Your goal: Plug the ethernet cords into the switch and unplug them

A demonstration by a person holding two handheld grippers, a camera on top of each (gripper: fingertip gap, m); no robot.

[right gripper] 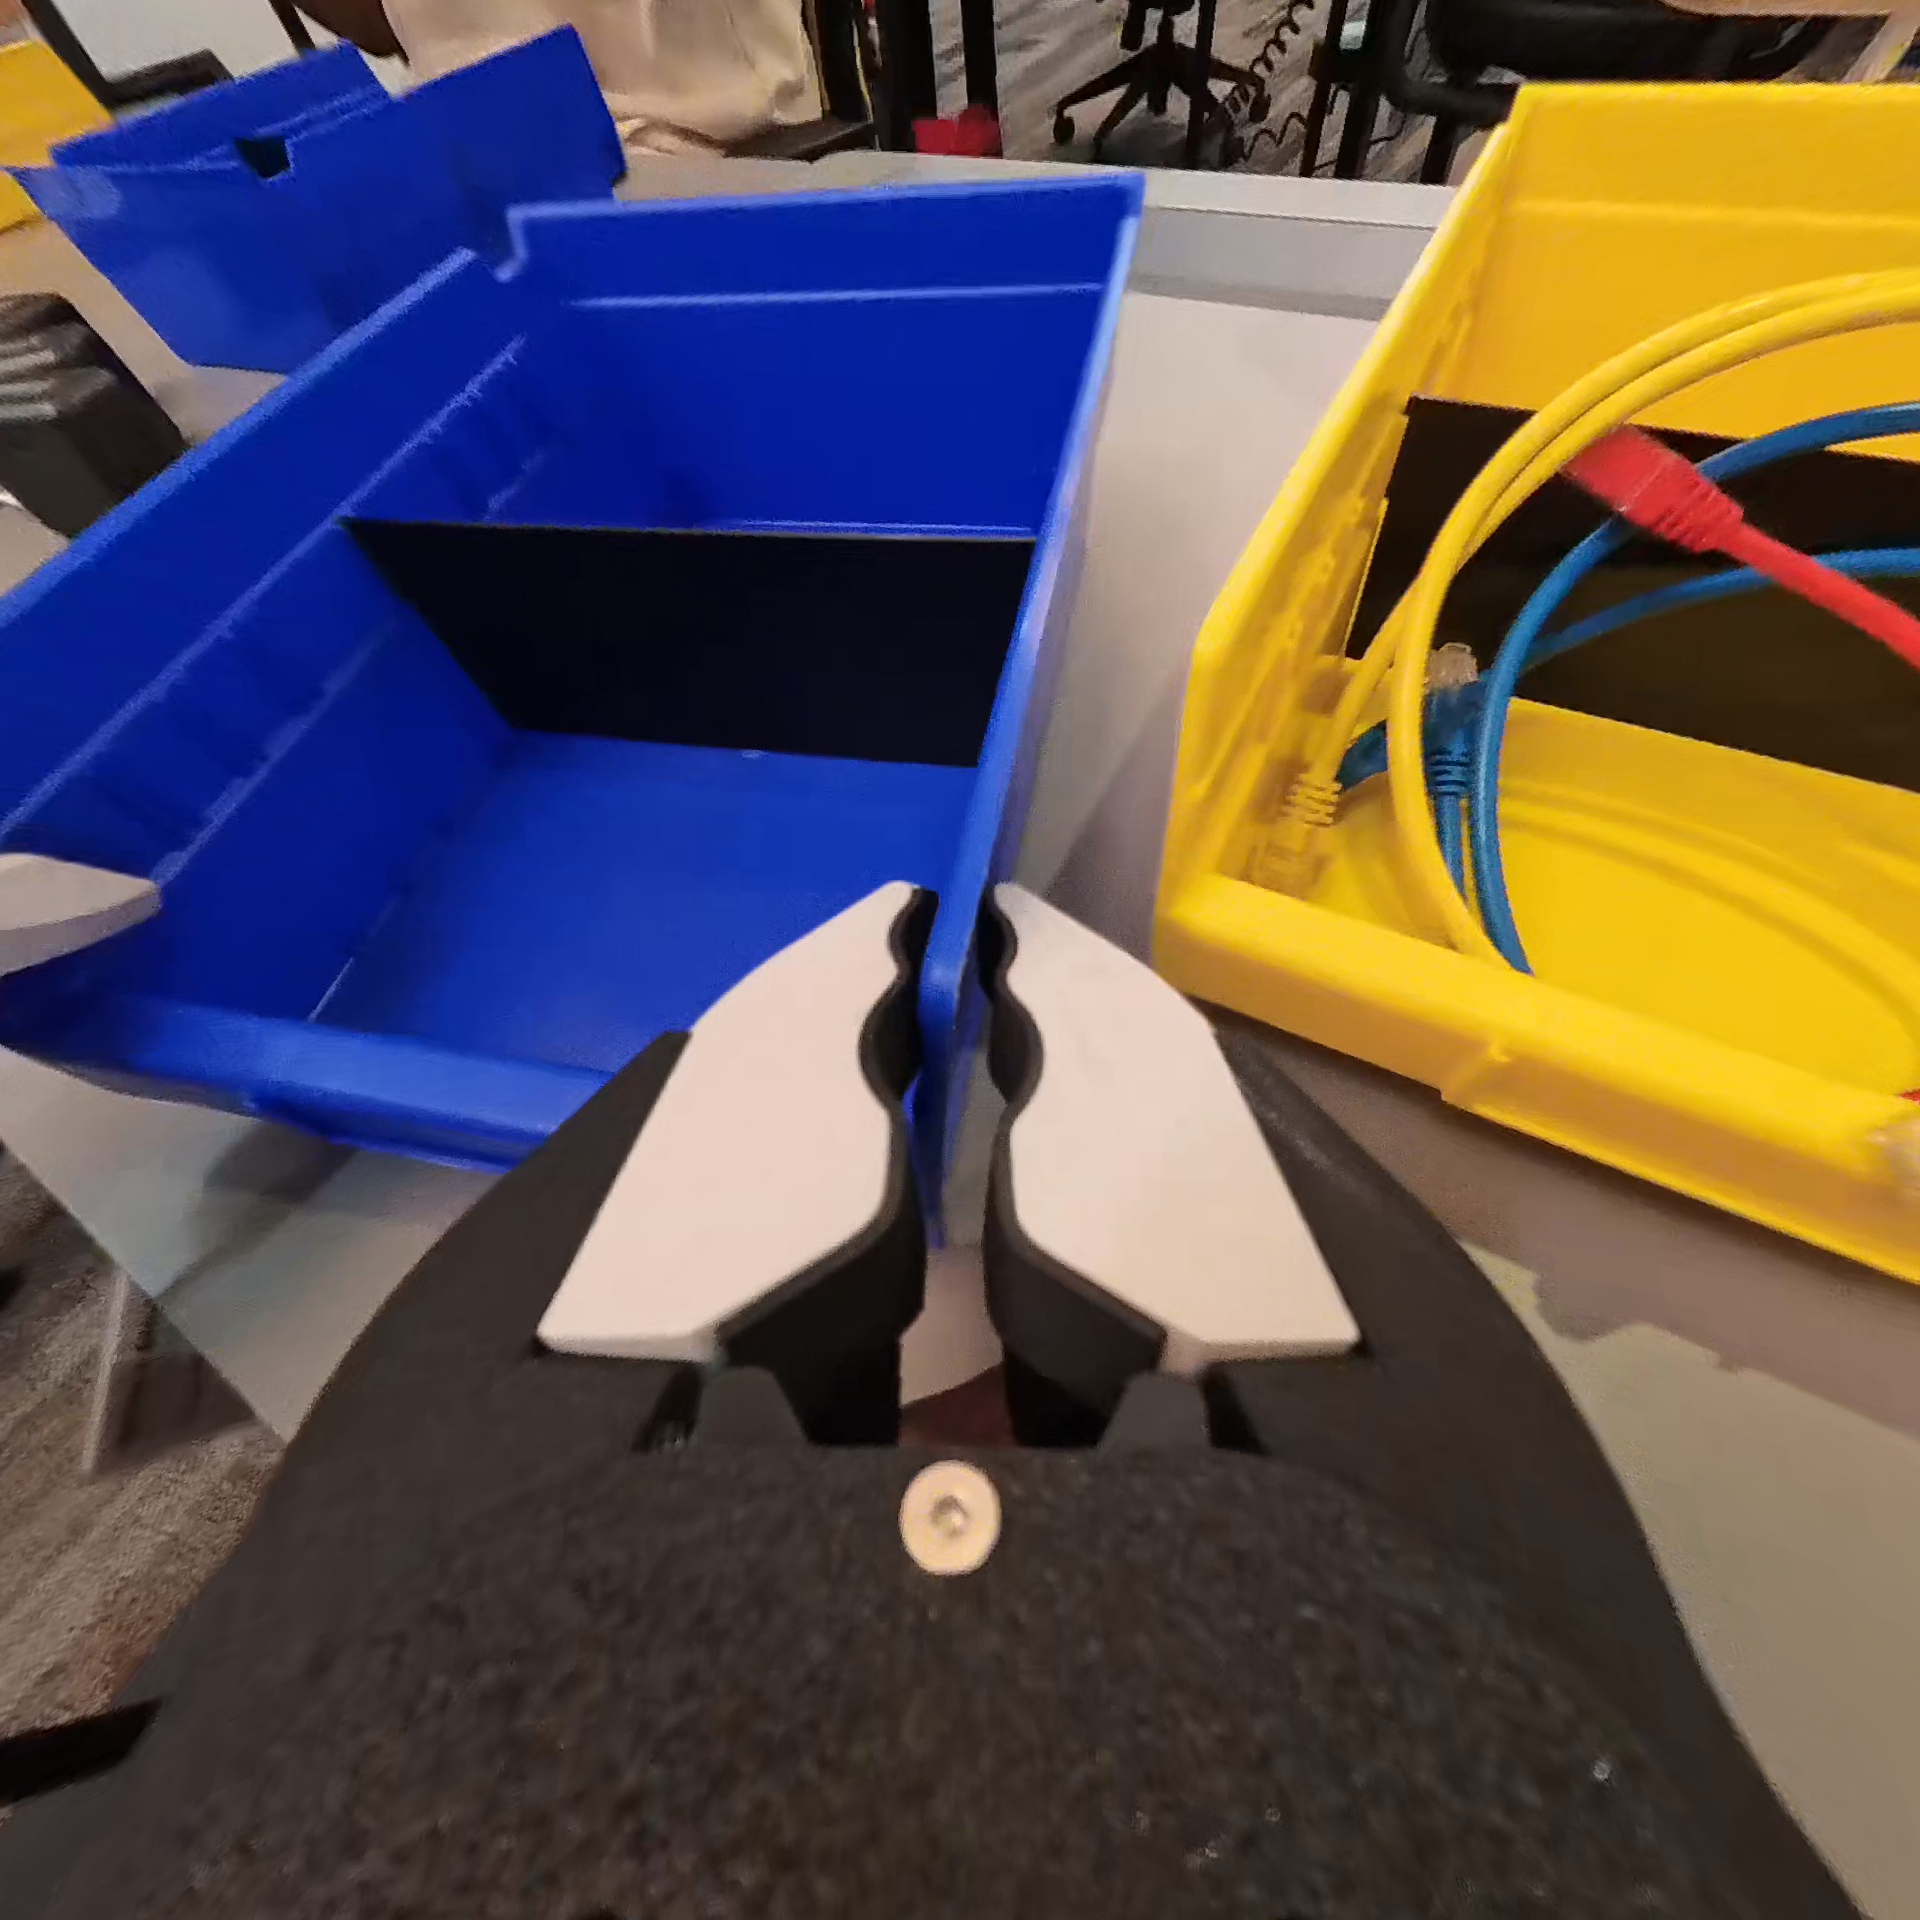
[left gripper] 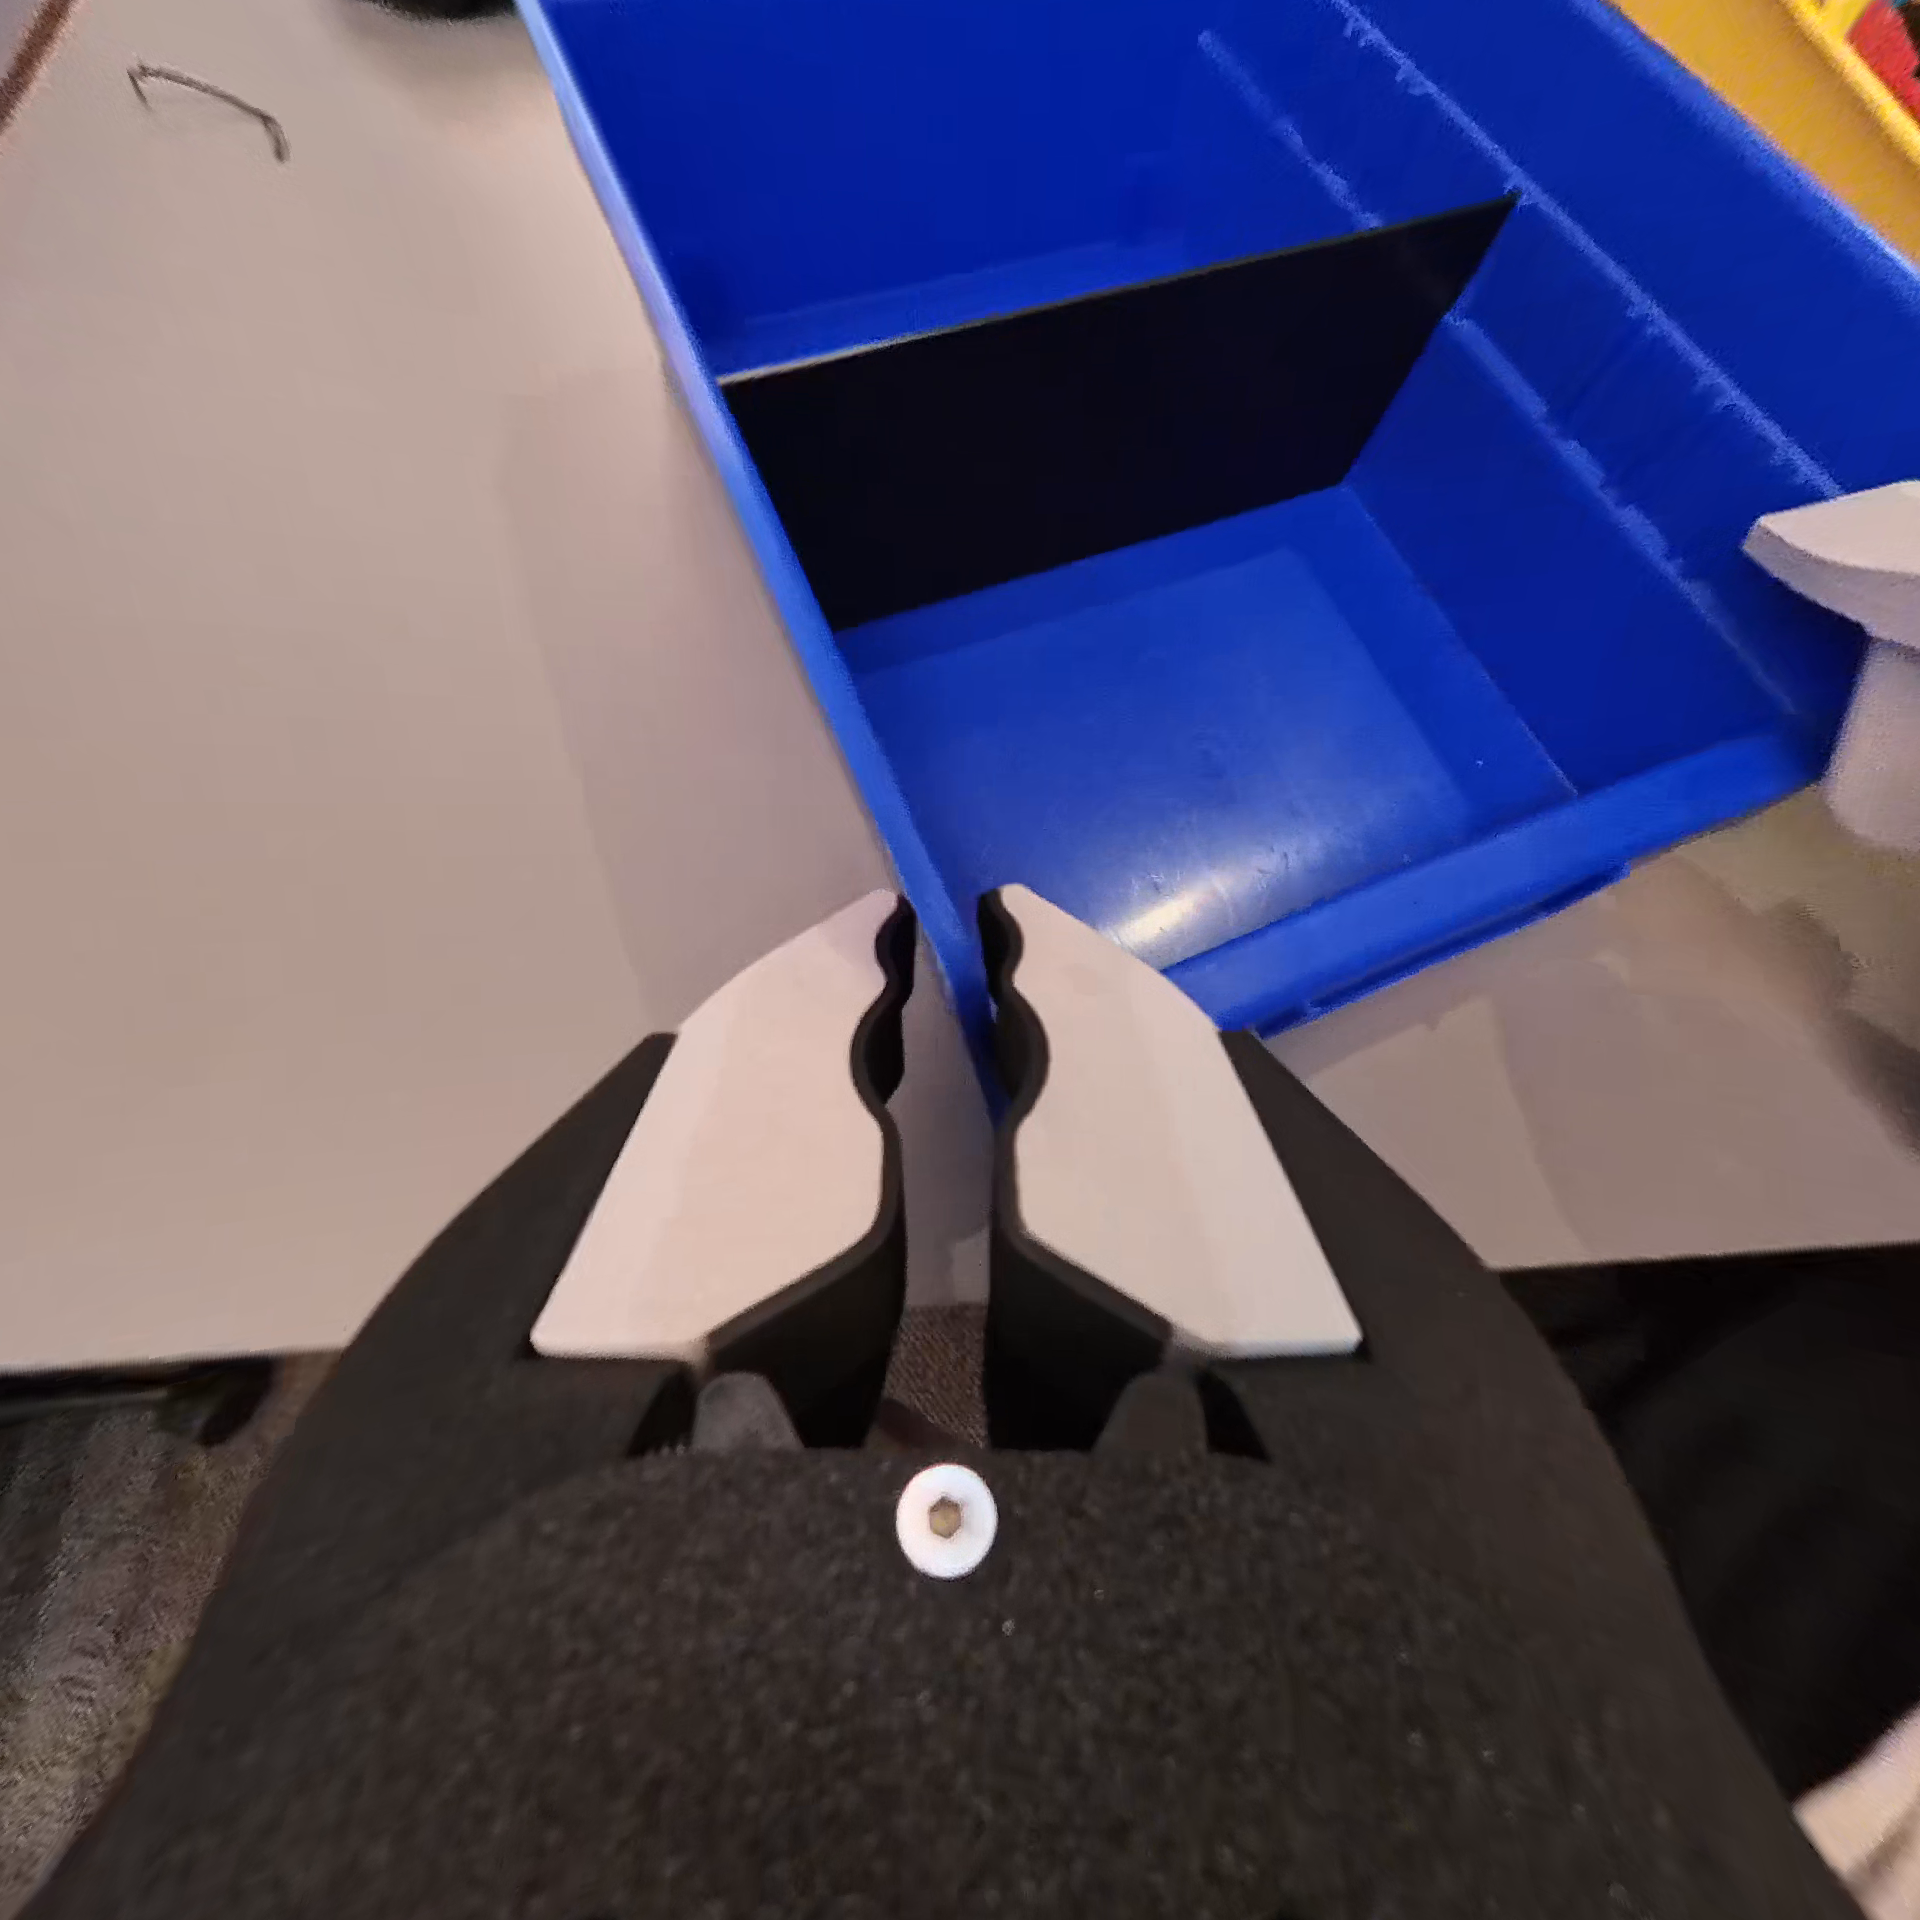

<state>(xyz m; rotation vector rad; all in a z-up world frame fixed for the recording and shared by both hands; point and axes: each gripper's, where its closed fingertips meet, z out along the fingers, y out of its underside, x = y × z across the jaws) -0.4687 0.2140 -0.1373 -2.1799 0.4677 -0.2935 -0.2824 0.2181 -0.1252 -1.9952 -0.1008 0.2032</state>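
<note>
An empty blue bin (left gripper: 1455, 852) with a black divider (left gripper: 1091, 436) stands on the grey table. My left gripper (left gripper: 948, 914) is closed astride the bin's left wall near the front corner. My right gripper (right gripper: 956, 904) is closed astride the right wall of the same blue bin (right gripper: 312, 1060). Yellow ethernet cords (right gripper: 1423, 727), blue cords (right gripper: 1507, 707) and a red cord (right gripper: 1662, 488) lie coiled in a yellow bin (right gripper: 1455, 1029) to the right. No switch is in view. Each view shows a fingertip of the other gripper at its edge.
A second blue bin (right gripper: 312, 208) stands behind on the left, next to a black box (right gripper: 62, 395). Office chairs stand beyond the table's far edge. A thin black wire scrap (left gripper: 208, 104) lies on the table (left gripper: 312, 623) to the left of the bin. My right fingertips sit around 20 centimetres from my left ones.
</note>
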